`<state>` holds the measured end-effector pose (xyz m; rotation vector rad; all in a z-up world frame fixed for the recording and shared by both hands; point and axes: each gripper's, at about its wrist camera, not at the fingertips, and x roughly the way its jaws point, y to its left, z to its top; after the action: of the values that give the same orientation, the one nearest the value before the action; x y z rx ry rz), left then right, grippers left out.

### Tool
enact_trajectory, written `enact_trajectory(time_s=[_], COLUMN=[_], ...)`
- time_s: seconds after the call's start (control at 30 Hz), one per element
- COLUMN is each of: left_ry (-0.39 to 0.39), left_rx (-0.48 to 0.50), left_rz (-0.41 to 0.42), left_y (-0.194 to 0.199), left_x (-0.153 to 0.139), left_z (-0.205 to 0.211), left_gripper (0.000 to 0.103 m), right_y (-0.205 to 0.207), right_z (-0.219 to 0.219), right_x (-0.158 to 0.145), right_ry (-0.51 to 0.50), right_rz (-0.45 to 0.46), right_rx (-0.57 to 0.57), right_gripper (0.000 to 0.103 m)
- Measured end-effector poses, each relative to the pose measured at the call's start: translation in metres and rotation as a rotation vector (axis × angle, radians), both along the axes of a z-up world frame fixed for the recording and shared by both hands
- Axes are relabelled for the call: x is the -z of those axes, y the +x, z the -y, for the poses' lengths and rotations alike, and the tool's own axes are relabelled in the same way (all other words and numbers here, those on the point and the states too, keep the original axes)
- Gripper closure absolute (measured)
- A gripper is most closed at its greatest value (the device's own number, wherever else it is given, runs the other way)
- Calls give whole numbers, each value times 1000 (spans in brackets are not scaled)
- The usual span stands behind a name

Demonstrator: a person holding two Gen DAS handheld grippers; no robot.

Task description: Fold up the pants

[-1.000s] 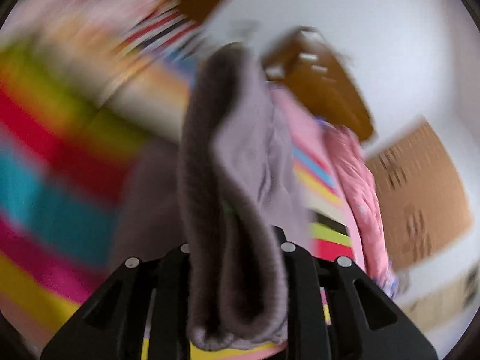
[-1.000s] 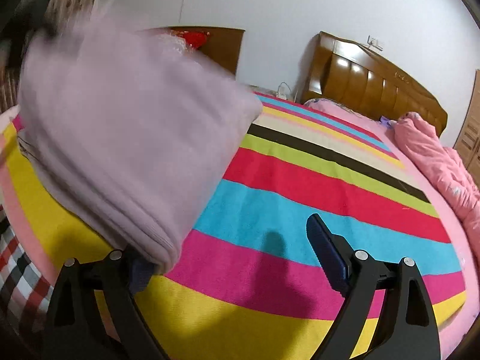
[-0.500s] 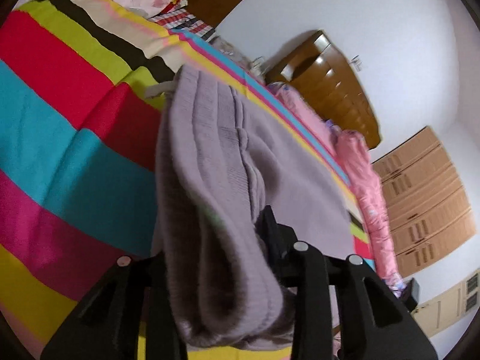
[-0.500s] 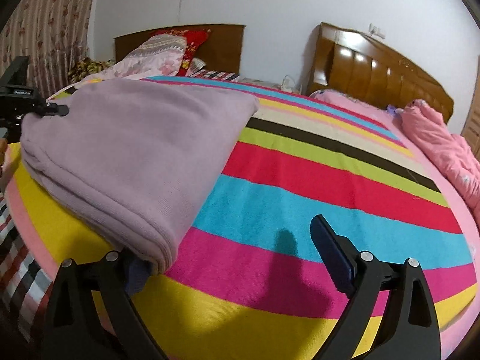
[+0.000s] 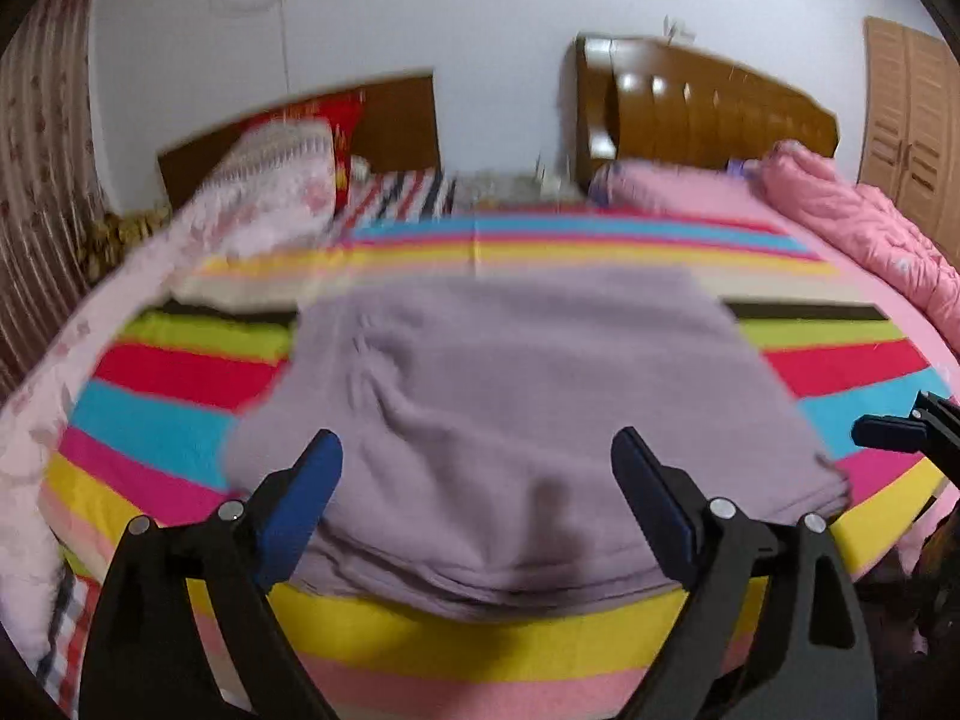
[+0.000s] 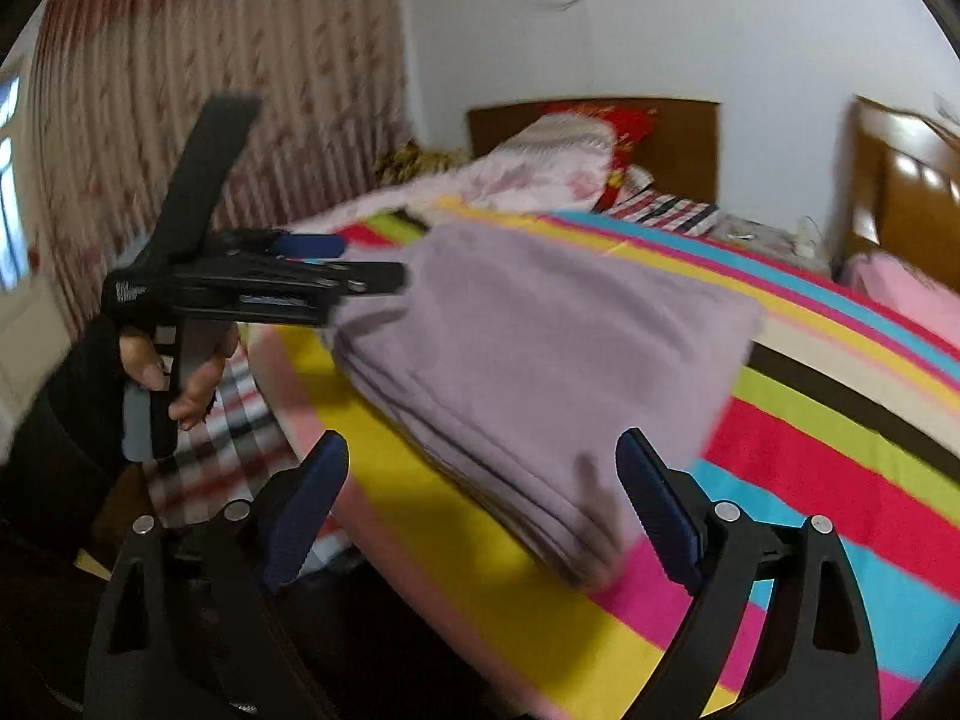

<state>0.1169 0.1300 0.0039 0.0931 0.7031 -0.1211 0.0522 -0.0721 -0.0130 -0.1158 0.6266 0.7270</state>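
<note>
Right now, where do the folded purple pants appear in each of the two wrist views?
Left wrist view: the pants lie at centre, on the striped blanket.
Right wrist view: the pants lie at centre, slightly left.
Shared landmark: the red pillow at the far headboard.

The folded pants [image 5: 528, 396] are plain pale lilac; the bedspread [image 5: 180, 372] under them runs in stripes of yellow, magenta, turquoise, red, lime, black and cream, edged in pink; both grippers, left [image 5: 477, 480] and right [image 6: 483, 483], are black with blue pads [image 5: 300, 498]; the quilt [image 5: 870, 240] is salmon pink; the pillow [image 5: 270, 180] is pale pink, floral; the headboard [image 5: 708, 108] is glossy brown; the curtain [image 6: 180, 60] is striped dusty pink and brown.
</note>
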Motion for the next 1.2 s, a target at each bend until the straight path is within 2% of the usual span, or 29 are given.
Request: enact_trajectory(time_s=[0.07,0.13,0.2,0.27,0.33,0.47,0.53,0.63,0.73,0.77,0.83,0.9,0.93,0.97,1.03,1.13,1.2], left_ry=[-2,39,82,75,66,71,50,31,103,161,201,175,151,86,-15,-76,-71], left_rx=[-5,12,29,23,19,16,13,36,11,-51,-136,-213,-221,-212,-210,-203,-210], left_rz=[-25,-54,-26,-21,-25,-38,-52,47,39,16,-27,-116,-141,-161,-182,-191,-183], left_y=[-2,-8,-23,-14,-11,-19,-20,-22,3,18,35,46,46,44,40,41,42], left_x=[14,27,34,40,41,34,16,-29,-34,-25,-10,12,20,27,36,43,45], left_z=[-6,-5,-2,0,0,7,10,19,22,18,2,-25,-34,-45,-61,-70,-69], left_gripper=[12,11,10,9,8,8,10,9,6,6,6,6,5,5,5,4,3], right_y=[4,-1,-6,-2,-1,-12,-13,-11,-2,1,8,12,17,20,20,12,13], right_z=[-16,-23,-23,-25,-29,-33,-32,-34,-44,-48,-69,-86,-95,-100,-108,-108,-106], right_x=[18,32,36,35,35,35,35,29,12,8,1,2,8,14,29,36,35], right_ry=[-64,-111,-107,-89,-112,-160,-167,-170,-108,-112,-121,-126,-144,-153,-159,-193,-182], right_rz=[-52,-56,-34,-51,-45,-14,-8,7,41,51,61,49,30,4,-35,4,-8], right_rx=[-41,-53,-51,-41,-40,-46,-42,-19,5,3,-43,-101,-114,-124,-145,-150,-155], right_gripper=[14,13,13,13,13,13,13,13,13,13,13,13,13,12,9,9,9])
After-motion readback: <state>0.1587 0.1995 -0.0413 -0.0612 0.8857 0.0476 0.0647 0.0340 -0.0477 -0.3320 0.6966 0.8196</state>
